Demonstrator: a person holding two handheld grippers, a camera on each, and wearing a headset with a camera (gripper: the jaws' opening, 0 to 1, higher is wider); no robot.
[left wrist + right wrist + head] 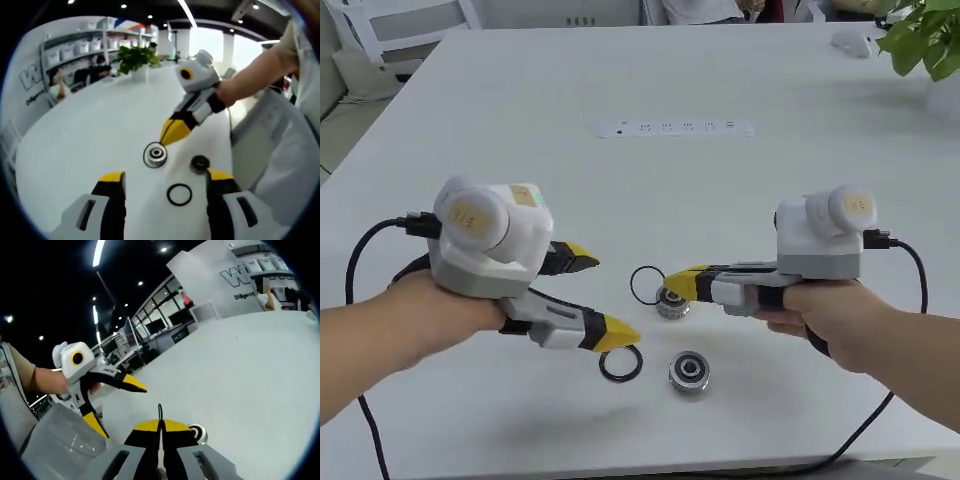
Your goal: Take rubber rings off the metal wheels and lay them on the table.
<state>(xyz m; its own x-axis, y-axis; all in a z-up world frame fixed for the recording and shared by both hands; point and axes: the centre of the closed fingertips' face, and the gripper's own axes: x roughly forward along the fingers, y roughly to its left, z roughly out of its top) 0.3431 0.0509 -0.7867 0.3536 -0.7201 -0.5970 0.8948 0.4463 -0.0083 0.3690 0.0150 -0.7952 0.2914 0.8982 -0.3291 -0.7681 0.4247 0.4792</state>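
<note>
Over a small metal wheel (672,305) my right gripper (682,285) is shut on a thin black rubber ring (642,285), which stands up beside that wheel. In the right gripper view the ring (160,412) rises as a thin line from the shut tips (161,427), with the wheel (198,432) just right of them. My left gripper (605,298) is open and holds nothing. A loose ring (620,362) lies flat on the table under its lower tip. A second wheel (689,370) sits bare beside that ring. Both show in the left gripper view, the ring (179,194) and the wheel (200,163).
A white power strip (675,127) lies mid-table, far from the work. A potted plant (925,35) stands at the back right corner. Black cables (365,250) trail from both grippers toward the table's front edge. People and shelves are in the background of the left gripper view.
</note>
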